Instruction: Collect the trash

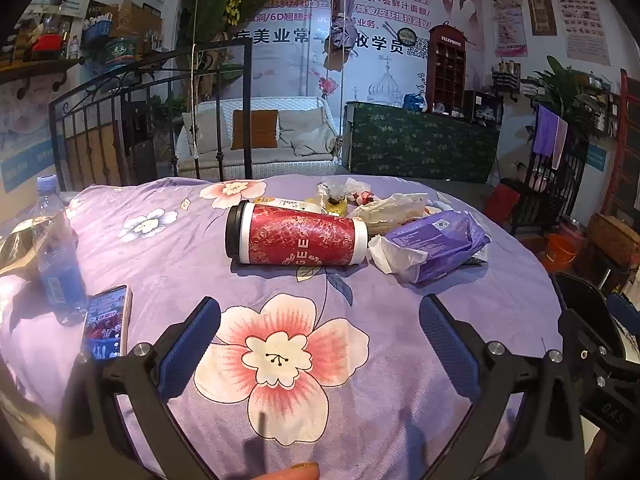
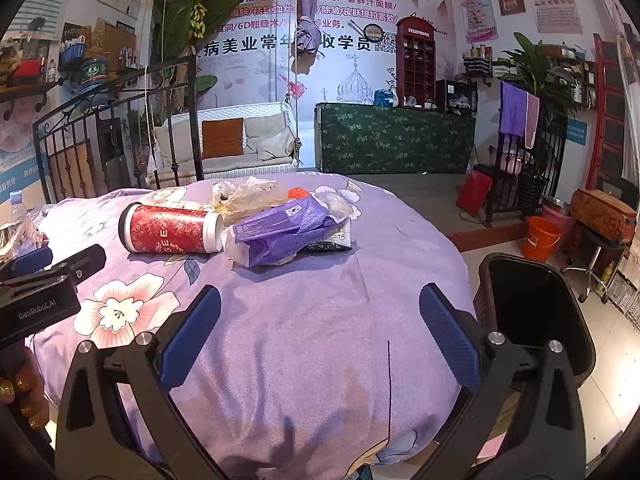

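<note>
A red patterned cup (image 1: 298, 238) (image 2: 170, 234) with a black lid lies on its side on the purple flowered cloth (image 1: 160, 252) (image 2: 312, 320). Right of it lies a purple tissue pack (image 1: 434, 244) (image 2: 286, 230) with white tissue, and crumpled wrappers (image 1: 384, 204) (image 2: 248, 194) are heaped behind. My left gripper (image 1: 320, 334) stands open over the cloth, well short of the cup, nothing between its fingers. My right gripper (image 2: 320, 324) is also open and empty, nearer the table's right edge. The left gripper's body (image 2: 44, 292) shows at the left of the right wrist view.
A black waste bin (image 2: 536, 312) (image 1: 588, 304) stands open on the floor right of the table. A water bottle (image 1: 58, 248) (image 2: 20, 224) and a lit phone (image 1: 106, 322) rest at the table's left. An orange bucket (image 2: 542, 238) and an iron fence (image 1: 120, 136) stand beyond.
</note>
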